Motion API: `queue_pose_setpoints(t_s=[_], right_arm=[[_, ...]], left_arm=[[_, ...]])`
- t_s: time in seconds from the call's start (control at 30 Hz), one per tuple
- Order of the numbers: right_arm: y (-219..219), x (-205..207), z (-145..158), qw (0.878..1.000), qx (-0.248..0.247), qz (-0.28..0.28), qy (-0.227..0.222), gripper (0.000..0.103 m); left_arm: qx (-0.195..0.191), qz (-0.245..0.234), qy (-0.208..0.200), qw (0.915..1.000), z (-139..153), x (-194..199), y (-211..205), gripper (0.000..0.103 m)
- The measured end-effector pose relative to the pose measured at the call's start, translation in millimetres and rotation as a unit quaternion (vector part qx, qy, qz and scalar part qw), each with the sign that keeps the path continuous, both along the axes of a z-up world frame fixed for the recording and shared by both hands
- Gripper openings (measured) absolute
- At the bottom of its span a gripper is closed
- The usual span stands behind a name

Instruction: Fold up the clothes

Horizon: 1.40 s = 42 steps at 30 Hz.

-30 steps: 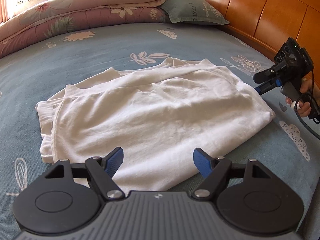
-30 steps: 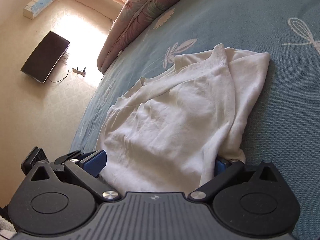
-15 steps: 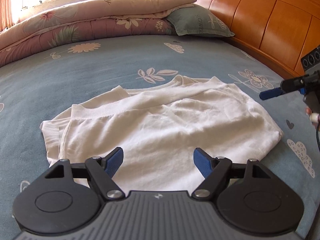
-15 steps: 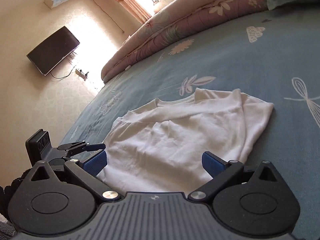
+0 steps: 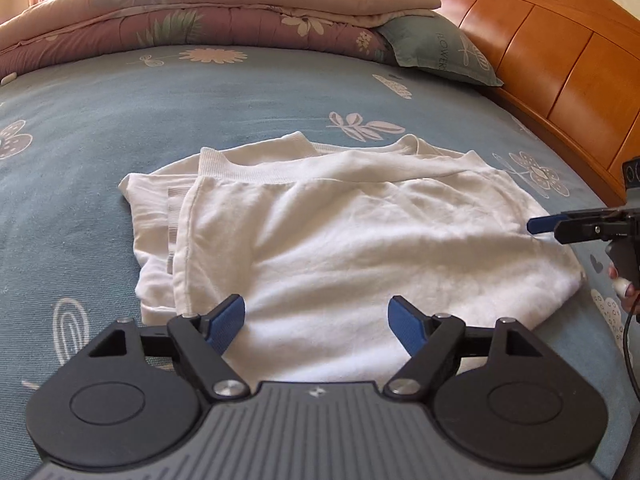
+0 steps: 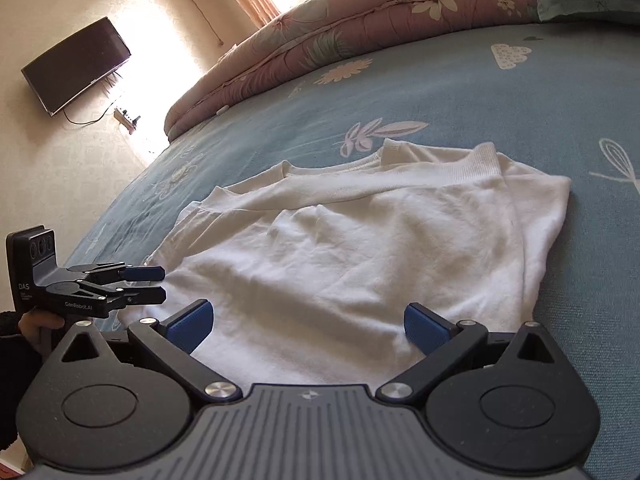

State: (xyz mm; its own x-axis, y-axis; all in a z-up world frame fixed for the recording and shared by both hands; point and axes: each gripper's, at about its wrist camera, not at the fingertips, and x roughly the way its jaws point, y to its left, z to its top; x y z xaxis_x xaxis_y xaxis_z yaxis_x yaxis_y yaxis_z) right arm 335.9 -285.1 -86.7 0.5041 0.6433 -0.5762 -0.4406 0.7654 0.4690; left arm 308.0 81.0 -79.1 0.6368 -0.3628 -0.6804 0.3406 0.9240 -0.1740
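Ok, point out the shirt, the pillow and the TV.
shirt (image 5: pixel 360 248): left wrist view, middle of the top layer.
pillow (image 5: pixel 436 50): left wrist view, its face.
TV (image 6: pixel 76 65): right wrist view, screen centre.

Quilt (image 5: pixel 192 12) and pillow (image 5: pixel 436 52) beside wooden headboard (image 5: pixel 560 52).

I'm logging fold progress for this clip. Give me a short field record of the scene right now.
garment: white top, partly folded, wrinkled, lying on the bed
surface: blue patterned bedsheet
left gripper: open, empty, at the top's near edge
right gripper: open, empty, also at an edge
background: folded quilt, pillow, wooden headboard
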Motion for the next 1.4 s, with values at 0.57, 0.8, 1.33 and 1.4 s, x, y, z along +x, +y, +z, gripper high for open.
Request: queue_pose_setpoints(t_s=[0.57, 0.8, 1.33, 1.4], right_arm=[[66.6, -32.4, -6.5, 0.989, -0.136, 0.031, -0.059, 0.103], [70.0, -58.6, -18.6, 0.987, -0.149, 0.012, -0.062, 0.103], [78.0, -75.1, -15.7, 0.977, -0.199, 0.002, -0.075, 0.103], [77.3, -80.3, -12.3, 0.973, -0.215, 0.004, -0.083, 0.103]], left_arm=[[-0.055, 0.052, -0.041, 0.9963, 10.2, 4.0, 44.5, 0.08], [-0.058, 0.053, -0.038, 0.9962, 0.5, 18.0, 49.9, 0.08], [0.099, -0.039, -0.089, 0.9903, 24.0, -40.6, 1.4, 0.081], [0.147, -0.09, -0.106, 0.9794, 22.6, -48.5, -21.7, 0.082]])
